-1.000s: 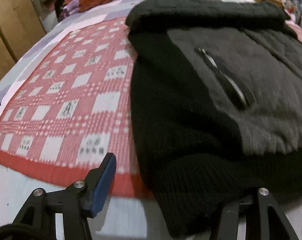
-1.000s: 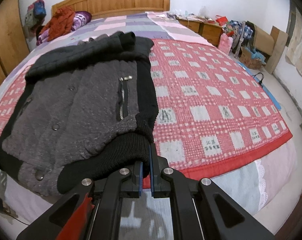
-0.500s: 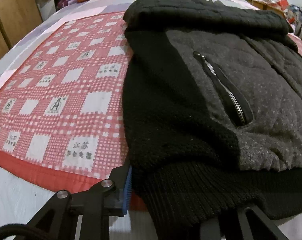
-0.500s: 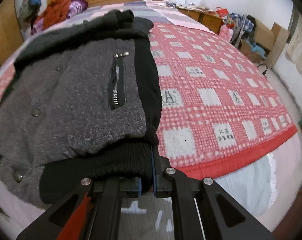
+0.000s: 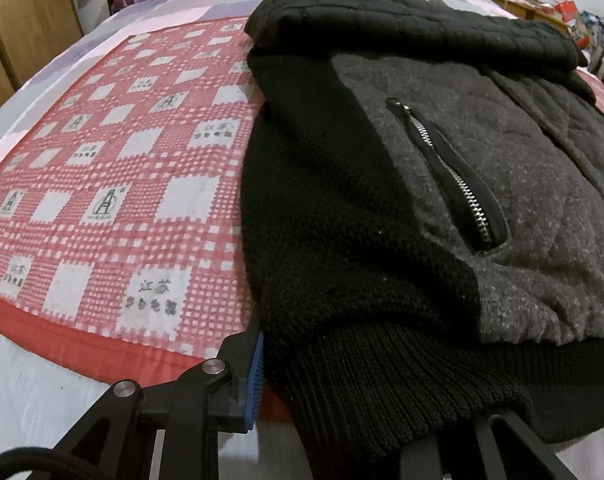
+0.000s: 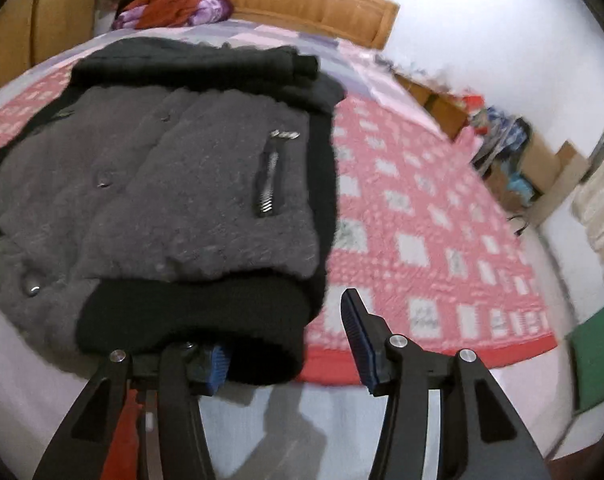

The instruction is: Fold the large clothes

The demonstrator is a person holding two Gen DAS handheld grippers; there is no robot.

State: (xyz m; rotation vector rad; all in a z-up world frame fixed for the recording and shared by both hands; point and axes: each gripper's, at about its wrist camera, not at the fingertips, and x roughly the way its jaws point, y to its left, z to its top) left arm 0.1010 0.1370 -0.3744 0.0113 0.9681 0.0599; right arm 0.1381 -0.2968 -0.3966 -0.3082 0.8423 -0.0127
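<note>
A folded dark jacket (image 5: 421,200), grey-fronted with black knit sides and zip pockets, lies on the bed's red checked cover (image 5: 122,180). My left gripper (image 5: 373,392) is shut on the jacket's black ribbed hem (image 5: 381,380); its left blue pad (image 5: 256,380) presses the hem's side and the other finger is partly hidden behind the knit. In the right wrist view, my right gripper (image 6: 286,336) is opening at the jacket's (image 6: 162,200) near right corner. One pad sits under the ribbed hem (image 6: 190,316) and the other finger (image 6: 357,328) stands apart from the cloth.
A pile of orange and purple clothes (image 6: 174,4) lies by the wooden headboard (image 6: 302,4). A wooden wardrobe (image 5: 22,20) stands left of the bed. Cluttered nightstands and boxes (image 6: 501,140) line the right wall. The bed's white front edge (image 6: 341,420) lies below the grippers.
My left gripper has closed onto the ribbed hem. My right gripper, shut on the hem before, has spread its jaws and rolled, letting the knit go.
</note>
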